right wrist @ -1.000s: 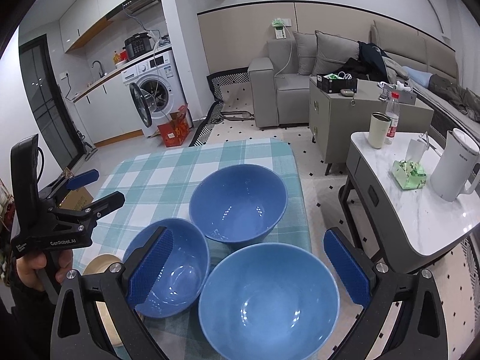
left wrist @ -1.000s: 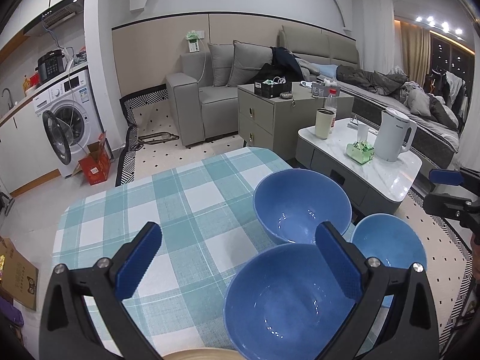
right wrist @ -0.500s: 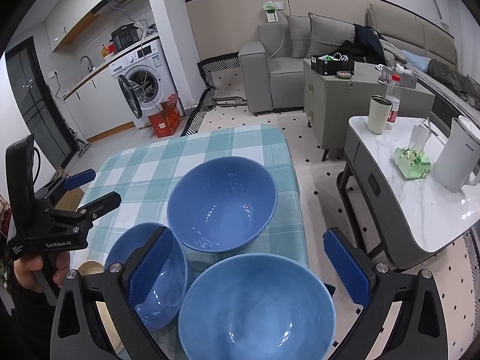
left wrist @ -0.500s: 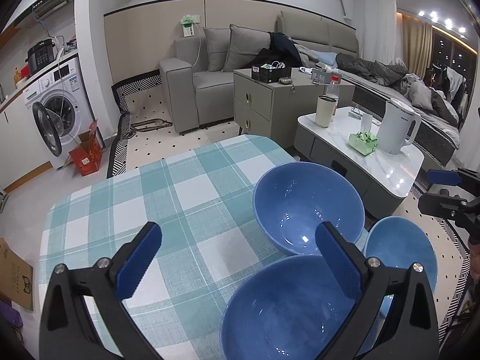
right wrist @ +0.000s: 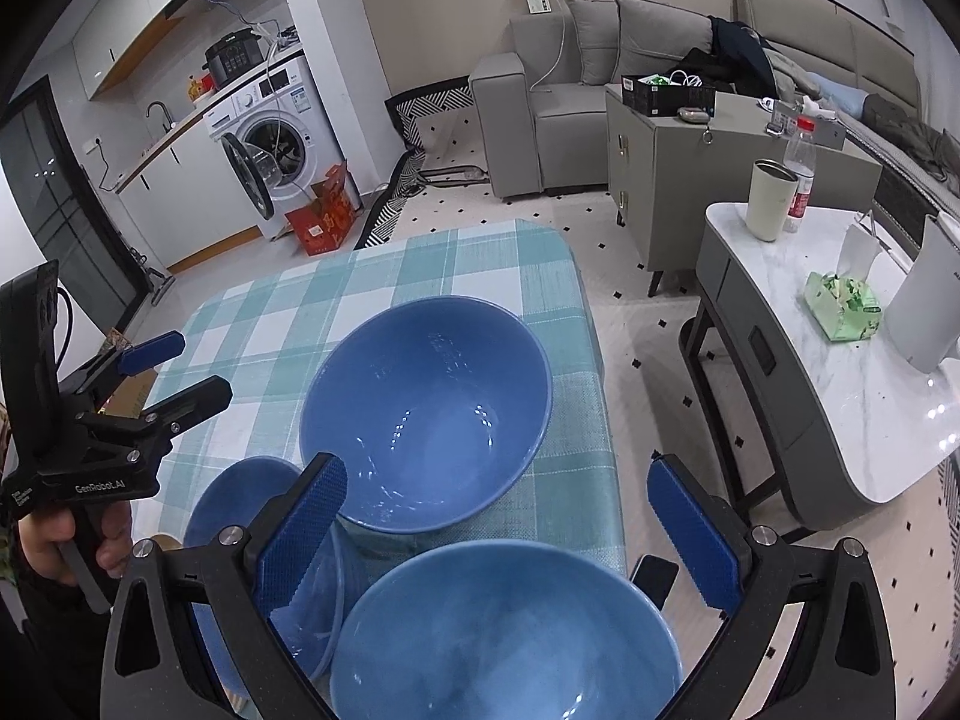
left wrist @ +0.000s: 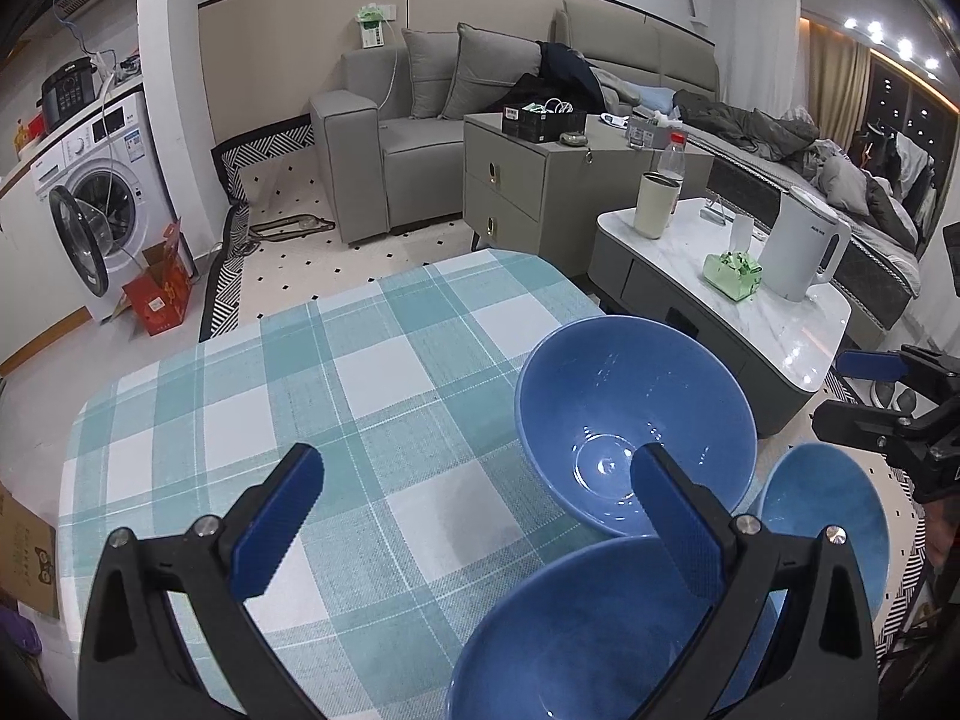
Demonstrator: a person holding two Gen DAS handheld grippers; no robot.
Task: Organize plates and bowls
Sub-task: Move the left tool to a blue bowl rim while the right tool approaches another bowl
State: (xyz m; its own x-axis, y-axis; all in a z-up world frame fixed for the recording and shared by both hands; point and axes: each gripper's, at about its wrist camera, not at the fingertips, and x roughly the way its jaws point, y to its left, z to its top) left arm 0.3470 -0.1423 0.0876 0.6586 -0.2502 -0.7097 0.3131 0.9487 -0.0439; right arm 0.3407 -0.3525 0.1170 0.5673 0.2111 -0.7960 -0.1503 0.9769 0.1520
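Three blue bowls sit clustered at the right end of the checked tablecloth, close to the table's right edge. The far bowl is the deepest-looking, upright, rim just inside the right edge of the cloth. The near bowl lies closer to the cameras at the near right corner, its rim touching or just under the far bowl's side; contact cannot be told for certain. The small bowl sits on the inner side of the pair in the right wrist view, partly behind a finger. In the left wrist view the same three show as far bowl, near bowl and small bowl. Left gripper: jaws spread wide, nothing between them, above the cloth with the right finger crossing in front of the far and near bowls. Right gripper: jaws spread wide too, holding nothing, framing the near bowl, left finger over the small bowl. The left gripper also shows from the side, jaws parted, in the person's hand off the left edge of the table. Beyond the right edge: marble side table with white kettle, cream tumbler, green tissue pack. Washing machine at far left, door open.
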